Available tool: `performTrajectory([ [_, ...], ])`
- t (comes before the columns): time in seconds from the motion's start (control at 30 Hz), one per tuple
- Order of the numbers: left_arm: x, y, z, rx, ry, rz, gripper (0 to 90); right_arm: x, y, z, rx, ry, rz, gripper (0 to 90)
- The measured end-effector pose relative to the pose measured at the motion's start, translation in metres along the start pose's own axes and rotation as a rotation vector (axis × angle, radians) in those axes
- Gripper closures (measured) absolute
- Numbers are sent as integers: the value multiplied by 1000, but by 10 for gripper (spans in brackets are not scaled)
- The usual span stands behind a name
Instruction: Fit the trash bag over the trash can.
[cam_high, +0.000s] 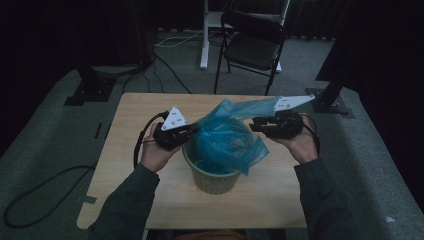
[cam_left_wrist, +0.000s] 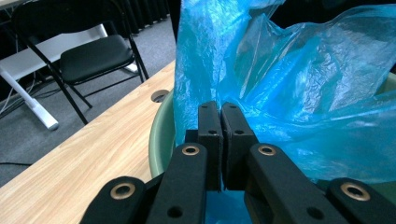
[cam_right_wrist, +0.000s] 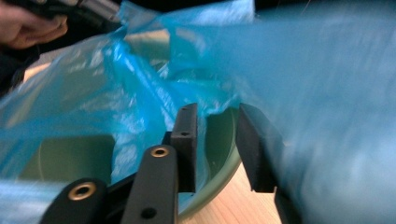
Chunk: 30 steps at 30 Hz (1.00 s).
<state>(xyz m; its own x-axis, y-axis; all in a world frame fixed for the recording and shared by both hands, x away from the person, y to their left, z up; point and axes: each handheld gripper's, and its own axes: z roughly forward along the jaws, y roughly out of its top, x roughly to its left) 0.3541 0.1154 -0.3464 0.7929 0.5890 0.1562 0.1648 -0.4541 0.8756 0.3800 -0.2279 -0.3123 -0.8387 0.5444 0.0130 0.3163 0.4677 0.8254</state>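
R gripper (cam_right_wrist: 217, 140) jaws parted, blue plastic bag (cam_right_wrist: 140, 84) draped over green bin (cam_right_wrist: 70, 158).

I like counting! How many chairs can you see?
1. One black folding chair stands on the floor beyond the table's far edge. Others may hide in the dark.

Wooden table (cam_high: 135, 165) bears green bin (cam_high: 212, 181) (blue-lined)
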Motion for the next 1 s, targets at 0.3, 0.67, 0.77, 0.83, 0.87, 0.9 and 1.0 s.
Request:
performTrajectory([
  [0.3, -2, -1, 0, -2, -5, 6, 860, -5, 5, 19, 13, -24, 29, 614],
  [0.67, 0, -2, 1, 1, 6, 0, 857, -12, 20, 54, 107, -8, -1, 558],
  [0.77, 4, -5, 0, 11, 19, -7, 857, -15, 16, 60, 153, -10, 1, 758],
  [0.83, 7, -7, 0, 19, 34, -12, 857, -16, 14, 59, 150, -17, 6, 859],
  [0.87, 8, -9, 0, 21, 38, -19, 857, -16, 13, 58, 151, -20, 6, 892],
  [0.9, 10, -10, 0, 25, 43, -22, 857, -17, 12, 57, 153, -26, 9, 900],
  [1.0, 14, -15, 0, 31, 53, -41, 857, -20, 9, 54, 160, -41, 14, 900],
])
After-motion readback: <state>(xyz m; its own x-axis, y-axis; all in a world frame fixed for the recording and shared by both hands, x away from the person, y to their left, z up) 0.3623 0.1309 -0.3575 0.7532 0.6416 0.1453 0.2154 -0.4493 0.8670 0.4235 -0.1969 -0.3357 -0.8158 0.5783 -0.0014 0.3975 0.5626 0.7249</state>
